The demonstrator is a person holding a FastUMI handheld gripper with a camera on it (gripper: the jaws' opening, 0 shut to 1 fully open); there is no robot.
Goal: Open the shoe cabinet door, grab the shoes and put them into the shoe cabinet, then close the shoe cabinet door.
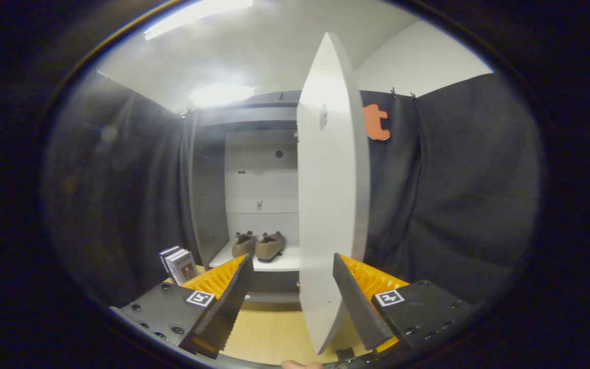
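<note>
Standing open ahead of the gripper (pixel 292 287), the shoe cabinet (pixel 254 169) shows a pale interior with dark side walls, and a pair of brown shoes (pixel 260 245) sits on its bottom shelf (pixel 279 263). The two shoes lie side by side, touching or nearly so, their long axes running from the back of the cabinet toward the front; which end is the toe I cannot tell for sure. The white cabinet door (pixel 331 195) is swung out toward the camera, seen nearly edge-on, upright, its long axis vertical, with a small handle (pixel 323 117) high on its face. Its lower part stands in the gap between the fingers, closer to the right finger; whether that finger touches the door cannot be told. The fingers are spread wide and grip nothing. To the left of the cabinet, just beyond the left finger, a few books (pixel 178 263) stand upright on the wooden floor (pixel 269 333).
</note>
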